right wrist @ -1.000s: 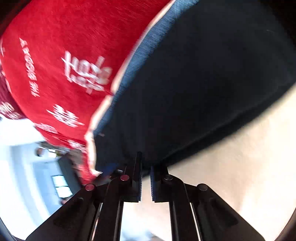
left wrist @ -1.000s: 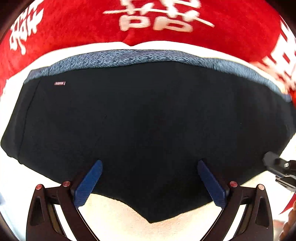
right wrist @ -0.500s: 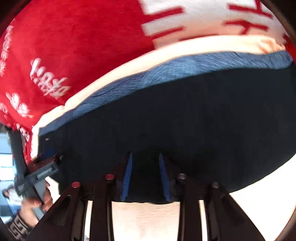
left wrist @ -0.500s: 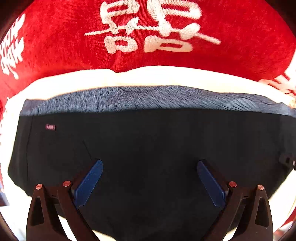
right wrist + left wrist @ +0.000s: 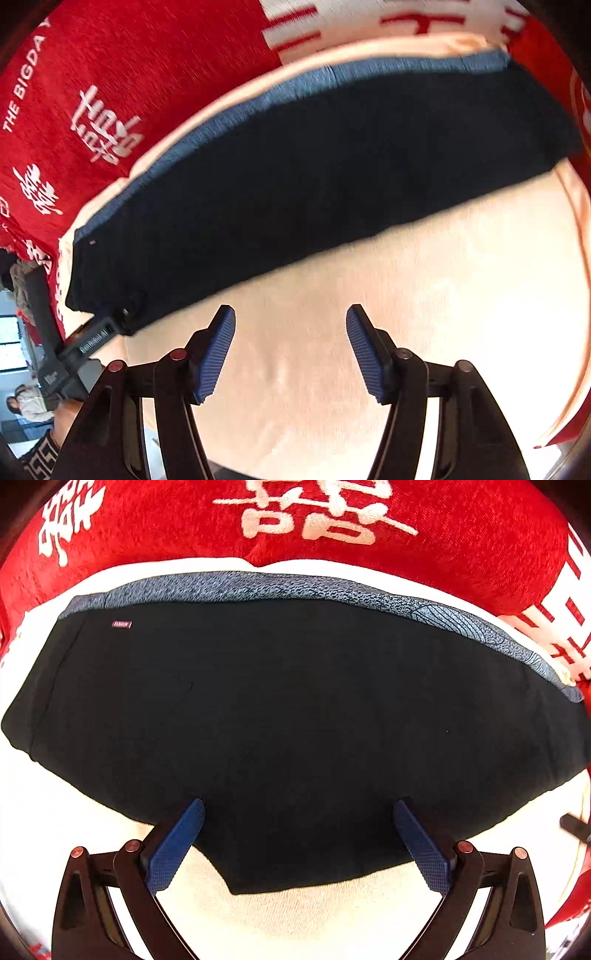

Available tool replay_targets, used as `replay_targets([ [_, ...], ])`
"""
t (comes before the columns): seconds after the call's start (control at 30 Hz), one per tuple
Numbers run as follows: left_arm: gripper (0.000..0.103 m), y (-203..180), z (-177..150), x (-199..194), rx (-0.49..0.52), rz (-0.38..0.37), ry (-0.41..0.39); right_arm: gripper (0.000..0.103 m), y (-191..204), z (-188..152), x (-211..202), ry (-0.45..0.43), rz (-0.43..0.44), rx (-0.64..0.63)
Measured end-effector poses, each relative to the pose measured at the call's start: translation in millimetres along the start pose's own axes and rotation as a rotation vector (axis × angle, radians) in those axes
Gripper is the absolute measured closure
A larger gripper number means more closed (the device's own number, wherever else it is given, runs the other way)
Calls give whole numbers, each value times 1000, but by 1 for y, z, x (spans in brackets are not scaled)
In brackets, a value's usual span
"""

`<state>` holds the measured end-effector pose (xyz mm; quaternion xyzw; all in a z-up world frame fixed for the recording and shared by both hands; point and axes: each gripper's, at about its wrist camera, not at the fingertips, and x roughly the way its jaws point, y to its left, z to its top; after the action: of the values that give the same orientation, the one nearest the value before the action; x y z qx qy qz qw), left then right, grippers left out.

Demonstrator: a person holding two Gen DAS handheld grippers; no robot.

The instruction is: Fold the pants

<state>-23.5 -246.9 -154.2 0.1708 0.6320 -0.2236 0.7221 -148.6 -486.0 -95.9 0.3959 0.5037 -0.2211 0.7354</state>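
A red blanket [image 5: 461,539] with white characters covers the far side, and a cream cloth [image 5: 369,295] spreads nearer. On the cream cloth lie the black pants [image 5: 295,720], folded flat, their grey-blue waistband [image 5: 258,587] along the far edge. The left claw [image 5: 297,812] hangs wide apart over the pants' near hem. The right claw [image 5: 290,317] is spread apart above bare cream cloth, near the pants' edge.

The folded black matt cloth pants [image 5: 295,716] have a speckled blue-grey knit waistband [image 5: 258,587]. They lie on a cream, soft-napped cloth surface [image 5: 369,280] beside red plush fabric with white lettering [image 5: 461,535]. Each matt black plastic gripper carries 2 ribbed blue rubbery pads [image 5: 216,350].
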Motion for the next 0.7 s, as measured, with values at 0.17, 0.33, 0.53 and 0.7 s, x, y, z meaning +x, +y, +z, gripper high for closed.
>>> replay_targets([
  [0.17,0,3,17,9,13,-12,14,37,38,51,16,-55,14,-126],
  [0.33,0,-1,34,18,17,-2,13,57,57,94,58,-1,2,-158],
  [0.53,0,-3,38,20,11,-7,12,56,50,122,49,-88,-124,-125],
  [0.7,0,-3,43,21,5,-9,37,44,39,88,19,-38,-8,-113],
])
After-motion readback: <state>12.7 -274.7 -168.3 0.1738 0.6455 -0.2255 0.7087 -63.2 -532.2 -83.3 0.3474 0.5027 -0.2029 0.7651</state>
